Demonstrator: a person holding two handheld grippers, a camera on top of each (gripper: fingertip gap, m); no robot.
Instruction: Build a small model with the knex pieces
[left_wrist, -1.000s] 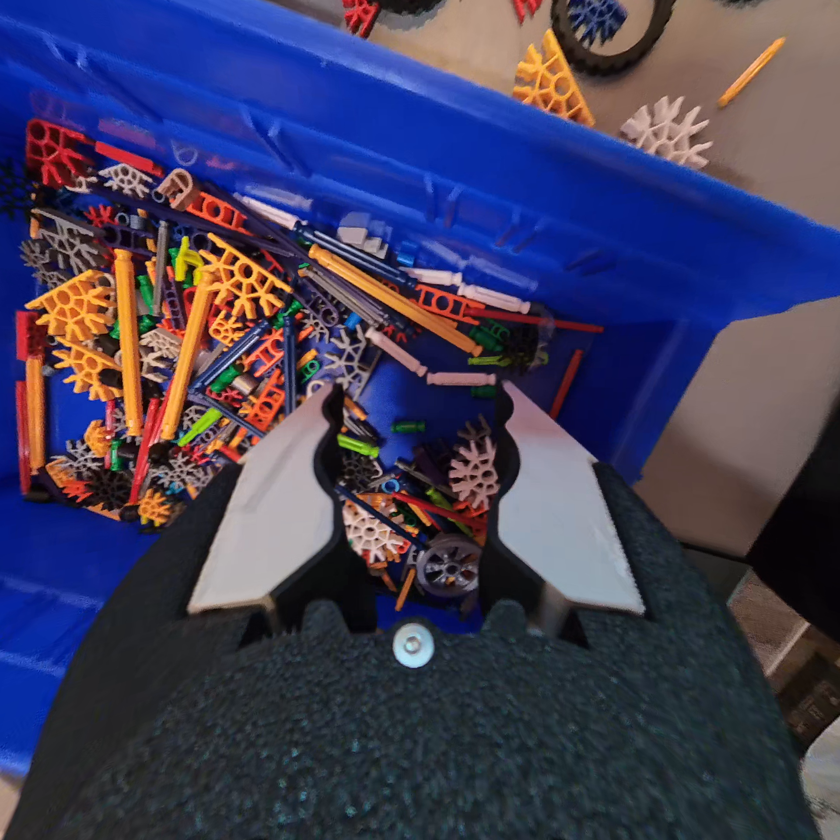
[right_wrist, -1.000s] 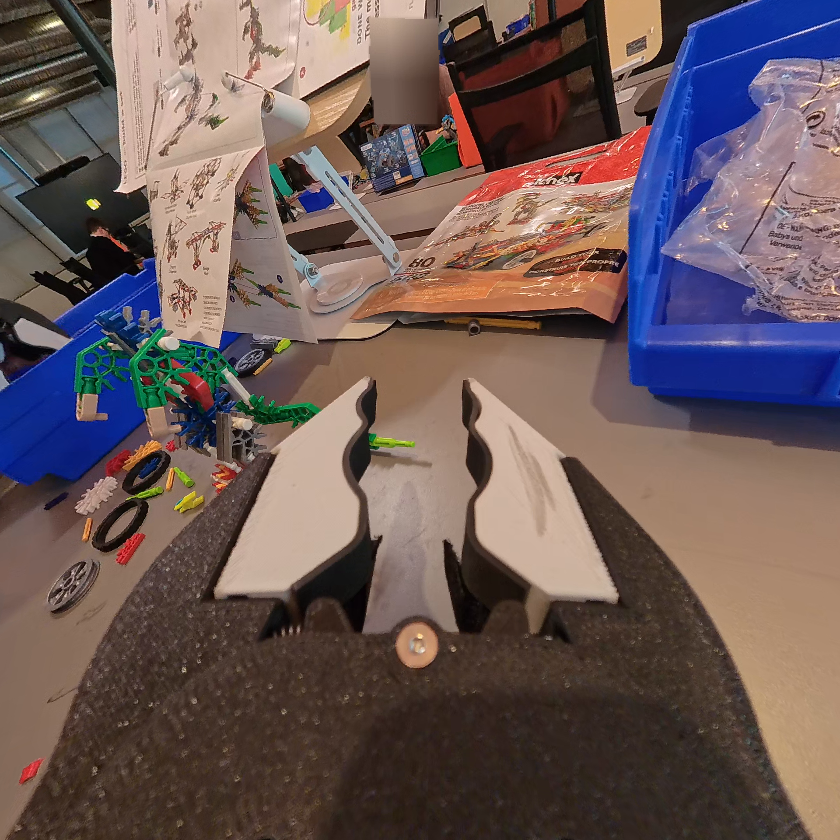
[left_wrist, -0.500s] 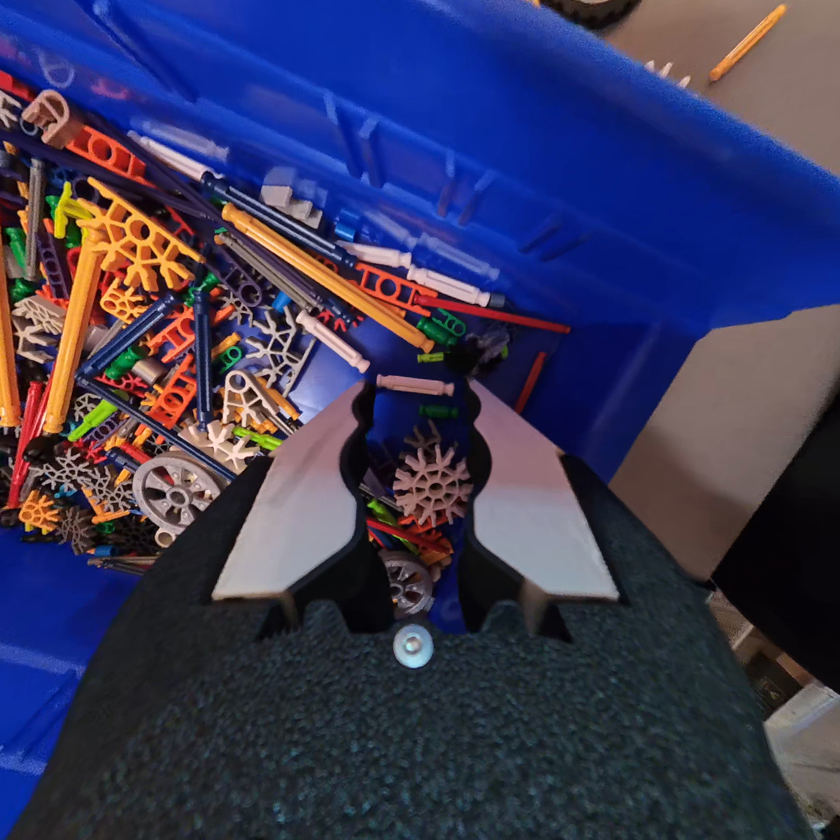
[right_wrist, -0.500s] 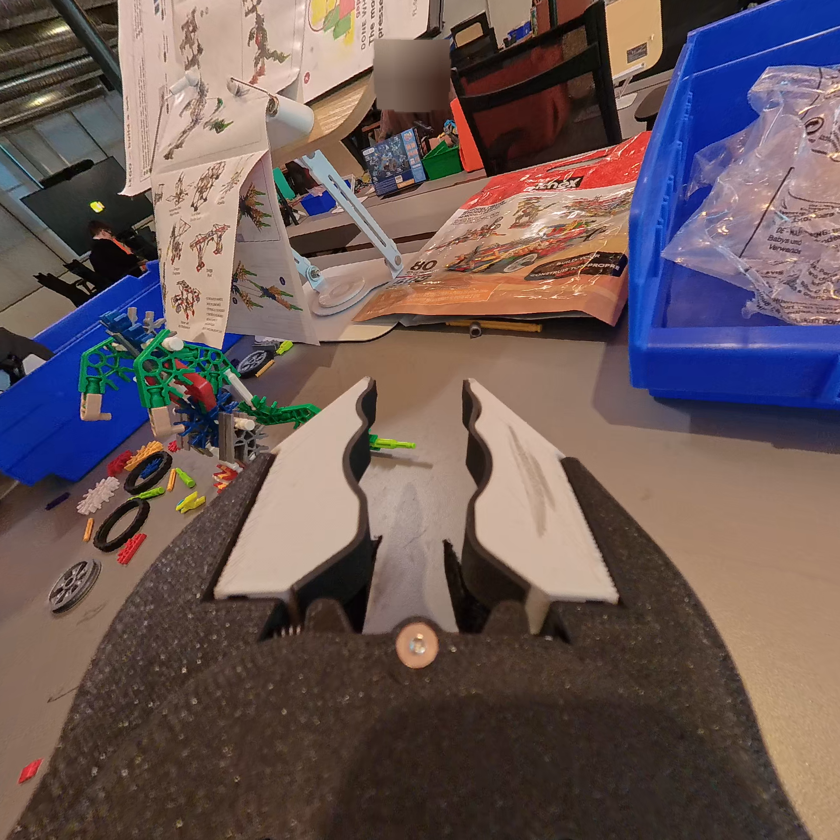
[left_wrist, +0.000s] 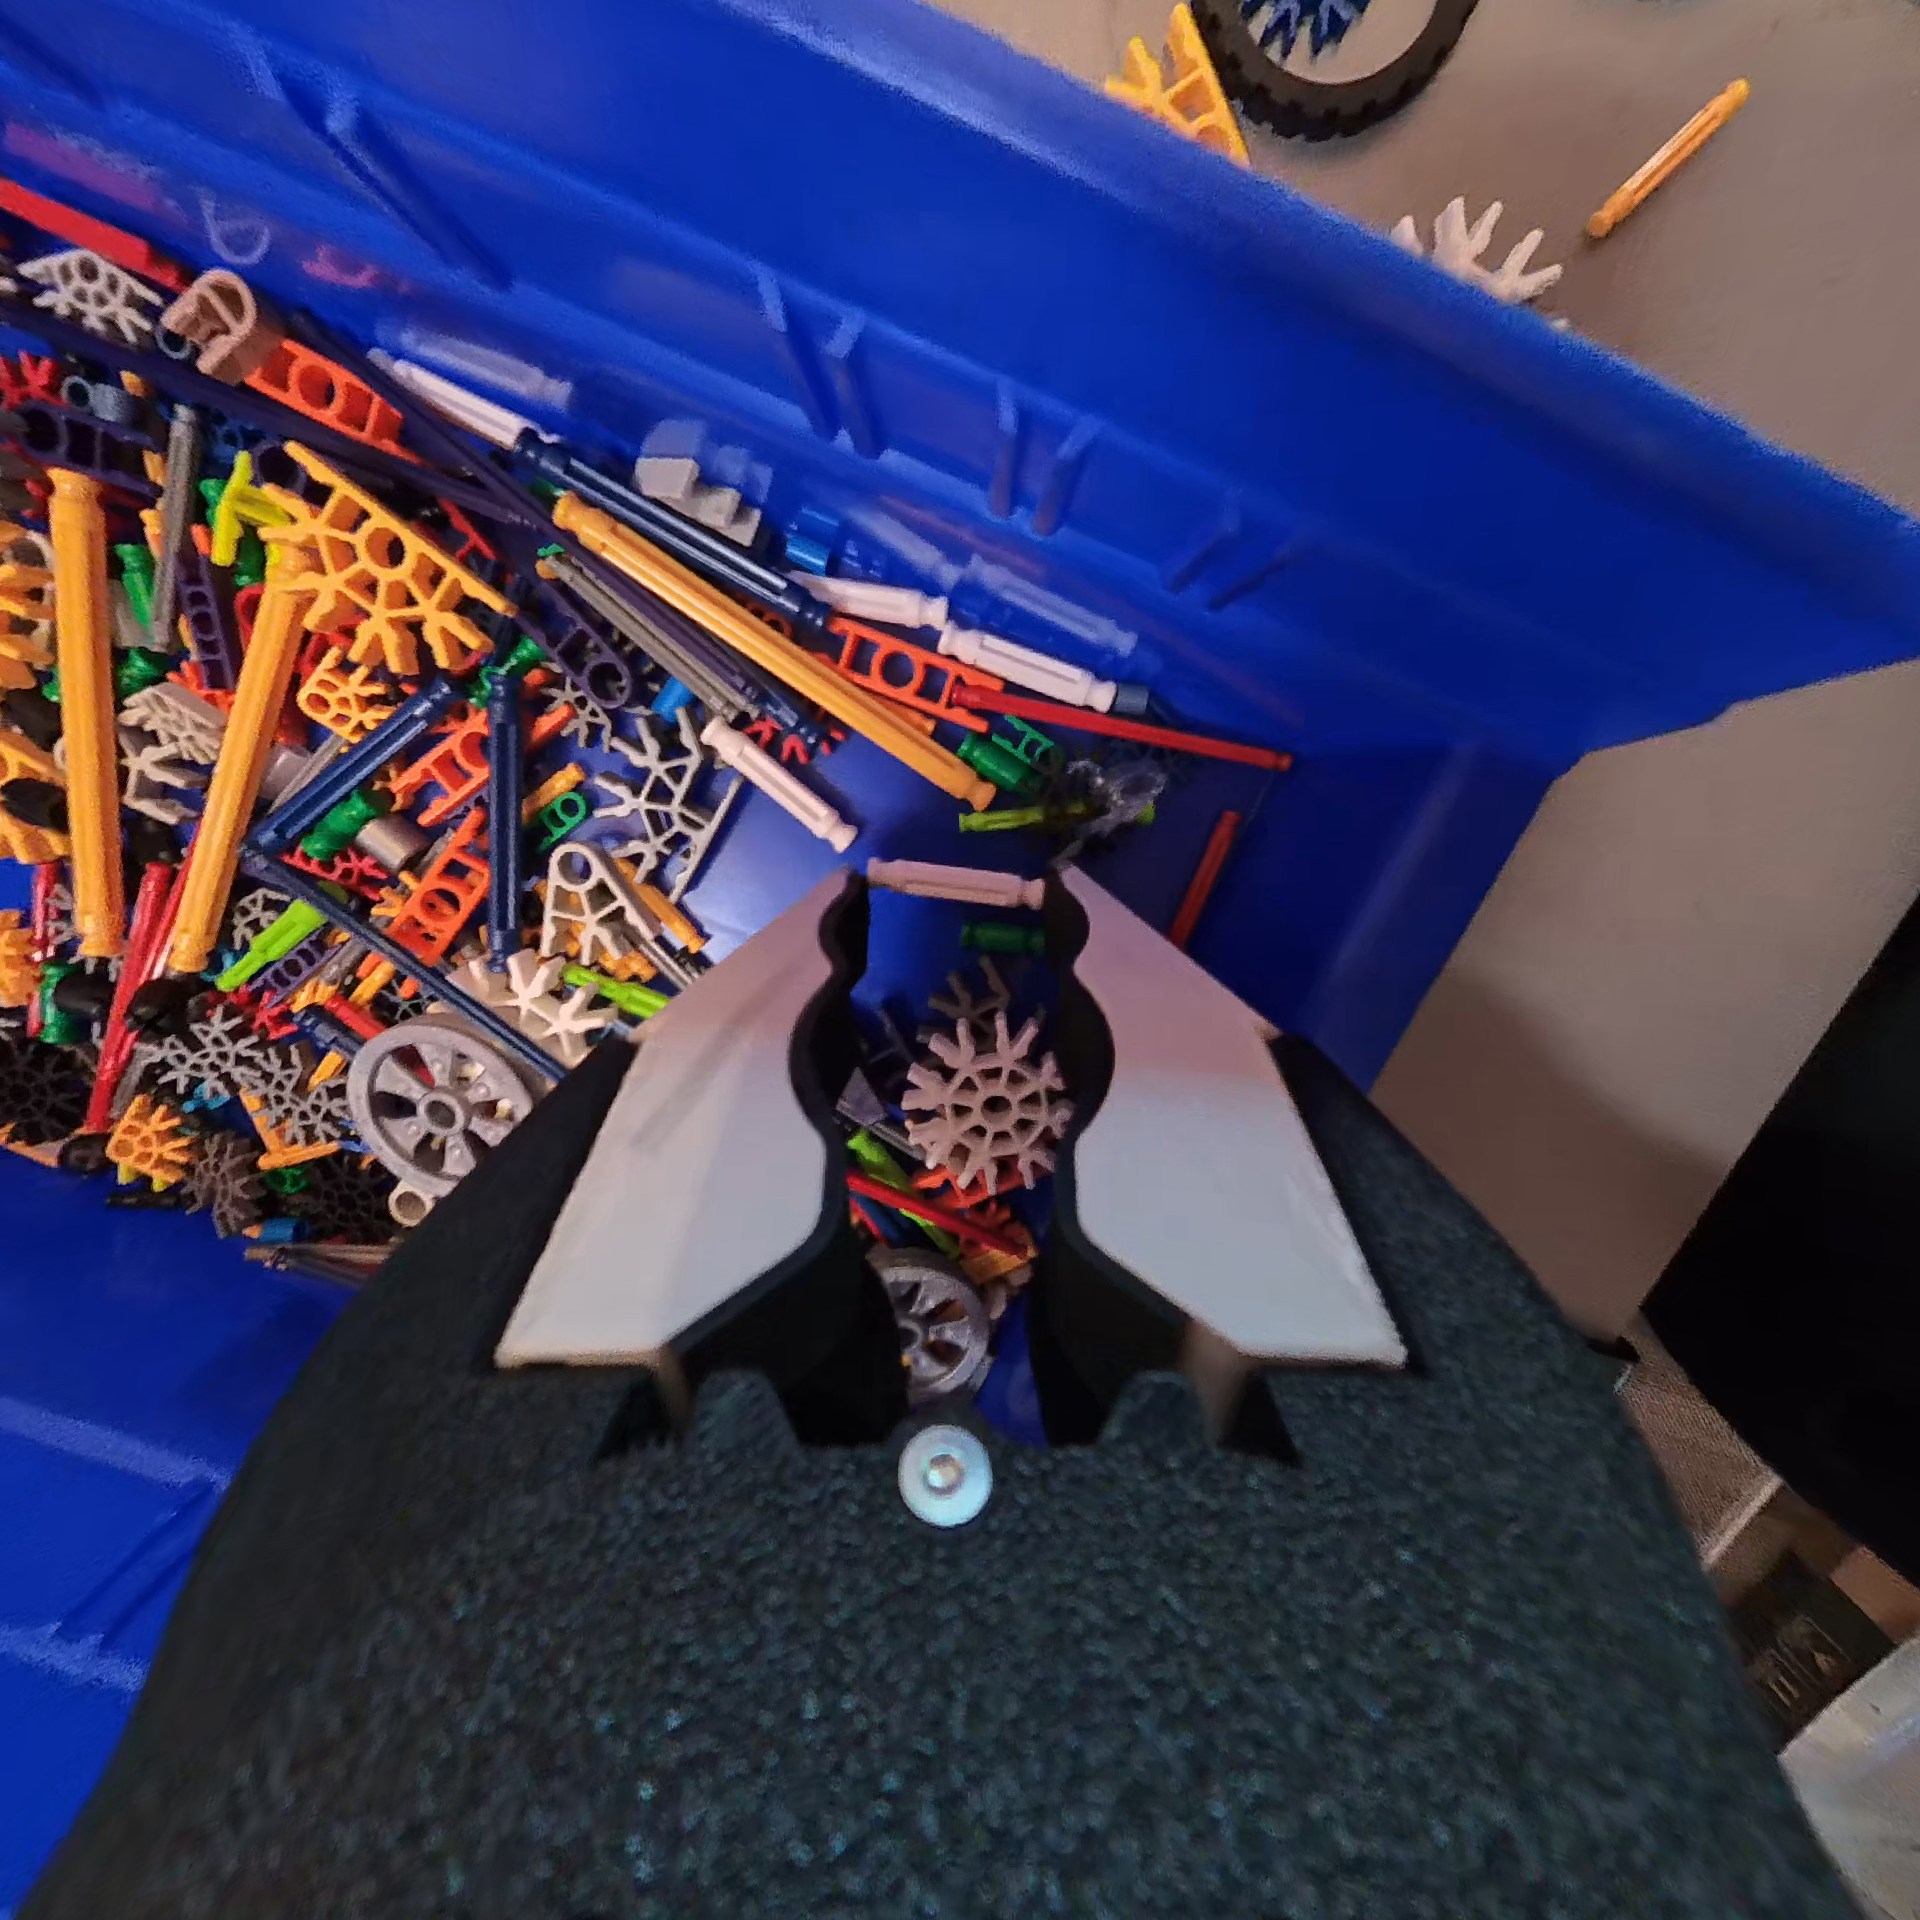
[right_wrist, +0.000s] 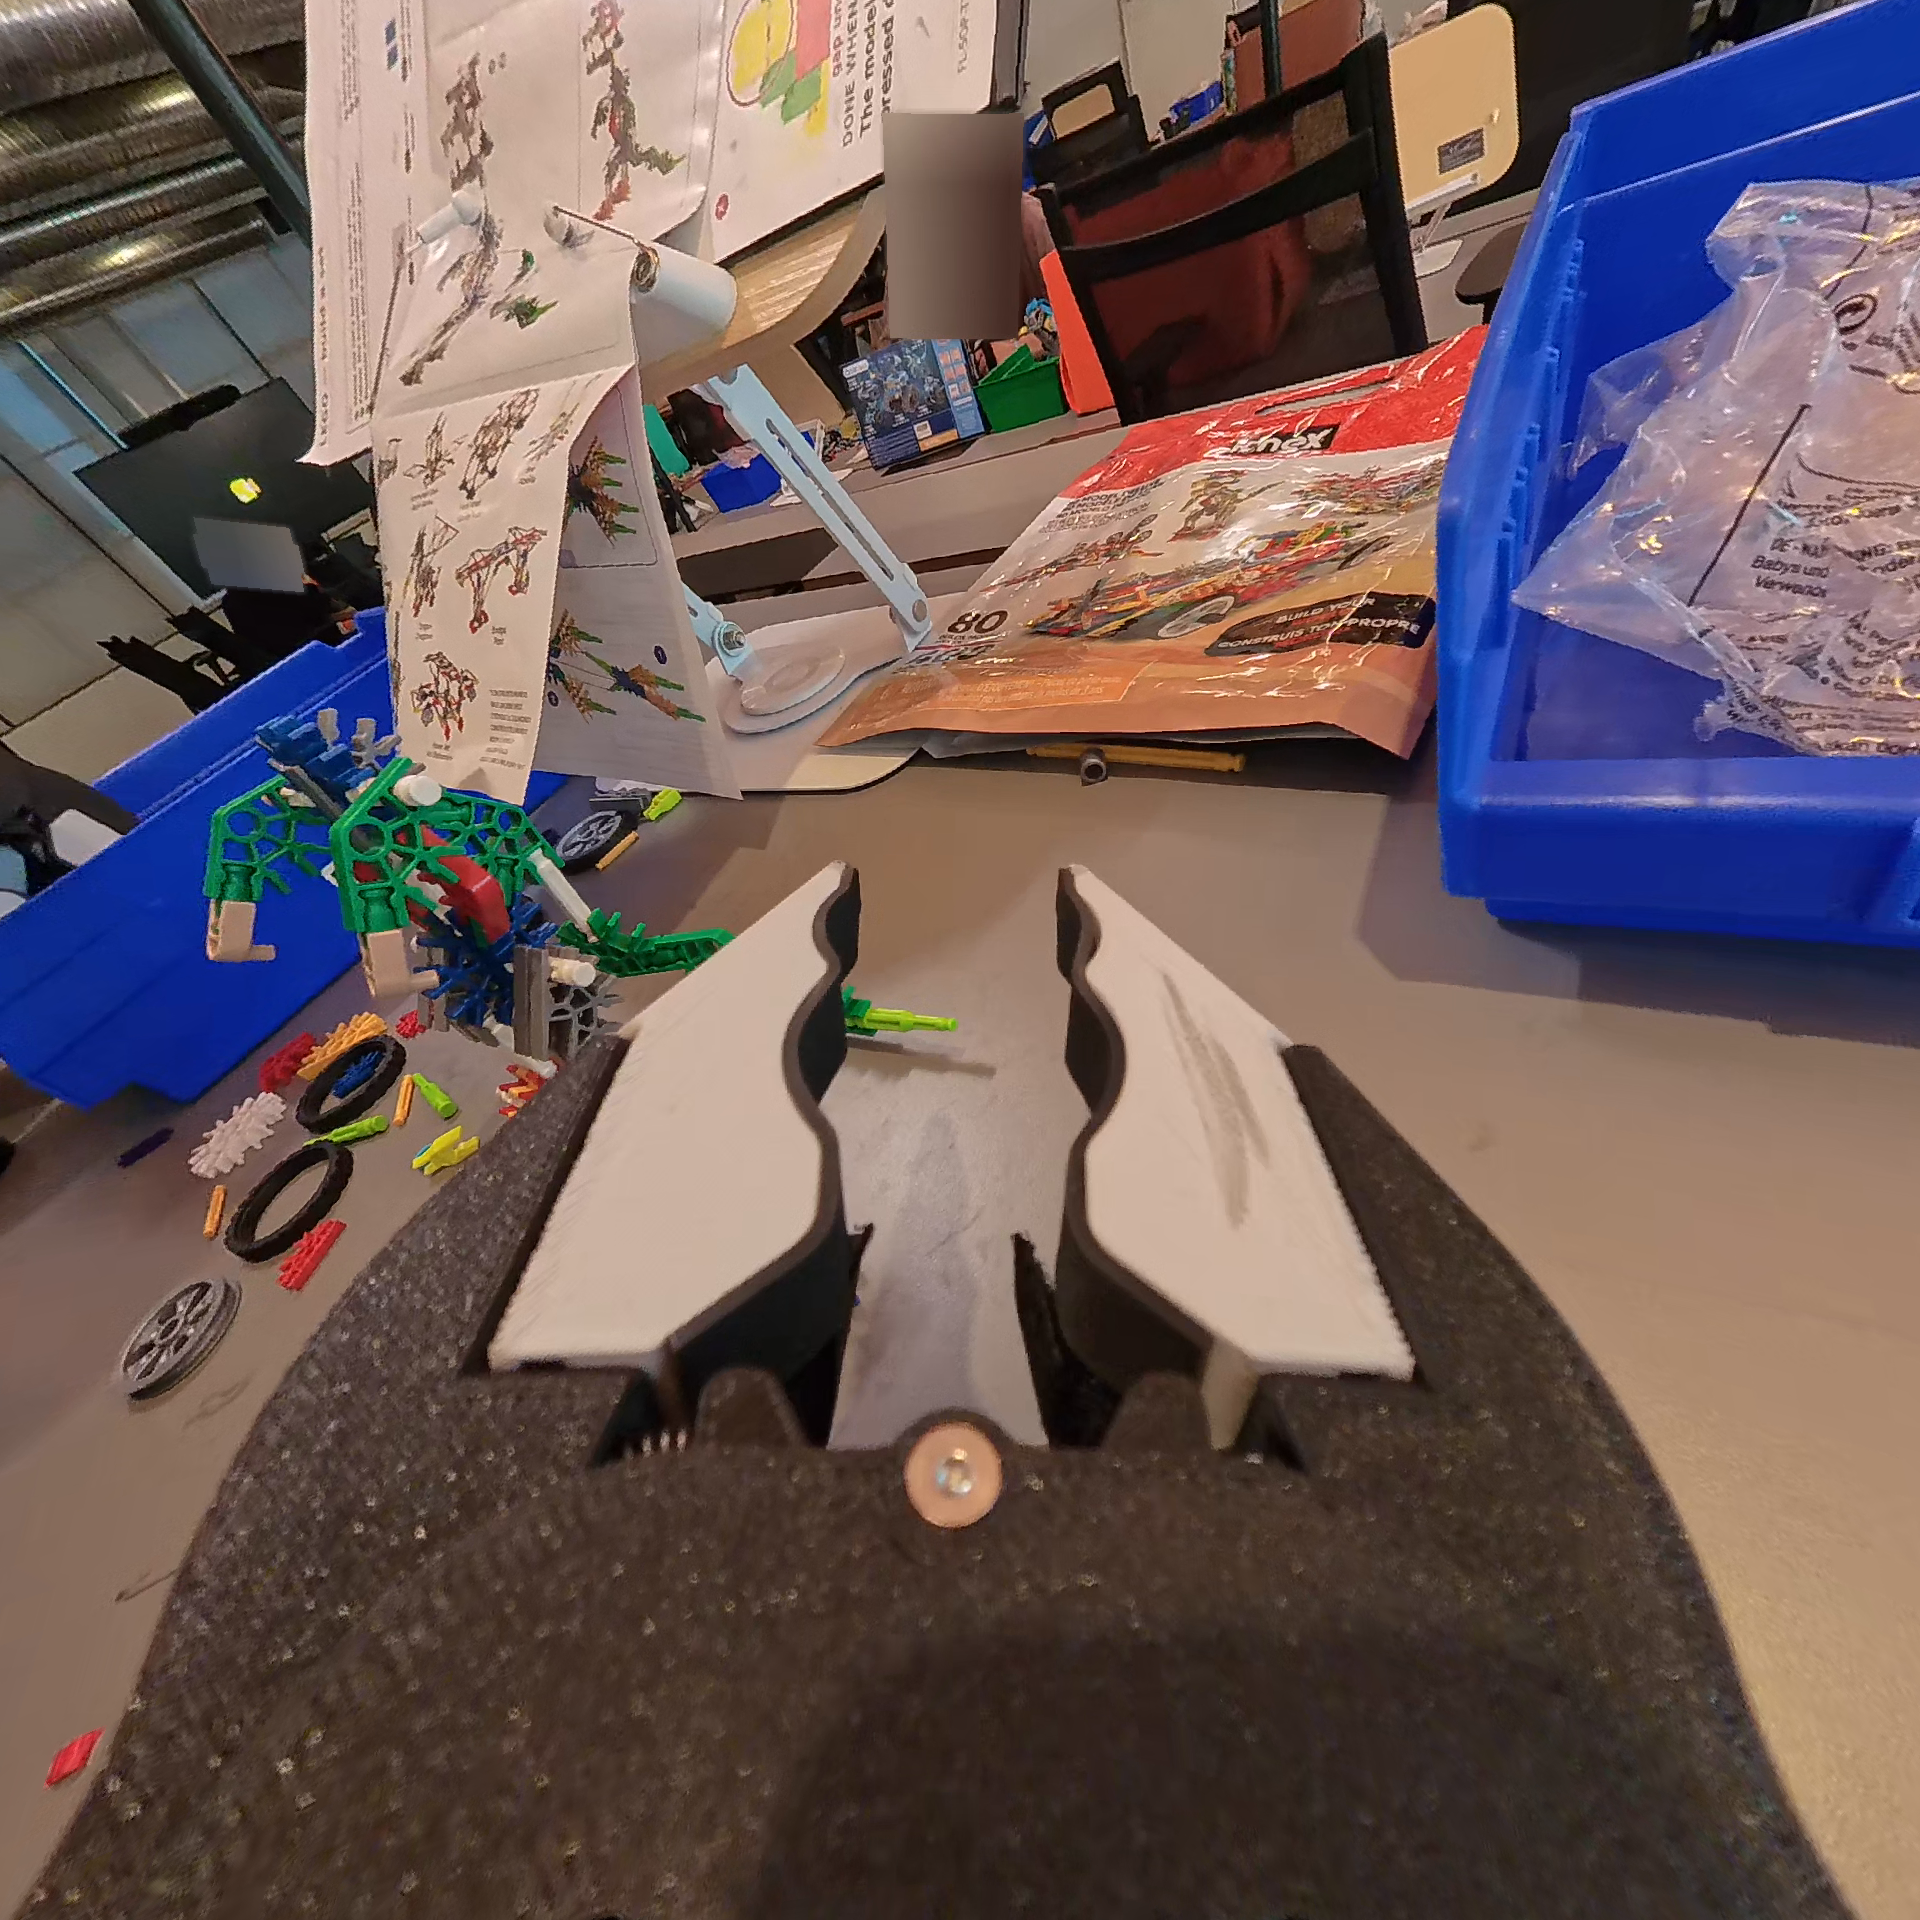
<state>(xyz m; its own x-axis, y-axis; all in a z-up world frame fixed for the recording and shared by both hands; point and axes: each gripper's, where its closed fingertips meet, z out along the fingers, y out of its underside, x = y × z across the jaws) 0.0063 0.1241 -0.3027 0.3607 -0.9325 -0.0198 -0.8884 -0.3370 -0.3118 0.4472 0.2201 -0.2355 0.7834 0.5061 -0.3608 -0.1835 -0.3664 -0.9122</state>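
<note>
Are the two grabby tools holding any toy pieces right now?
No. The left tool is open above a white snowflake piece in the blue bin. The right tool is open over the grey table.

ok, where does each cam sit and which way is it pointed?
Left wrist view: on the left hand-held gripper, angled down into a blue bin of building pieces; open fingers frame a white snowflake connector.
Right wrist view: on the right hand-held gripper, level over the grey table, open, empty.
Shared: that bin; loose black tyres.
</note>
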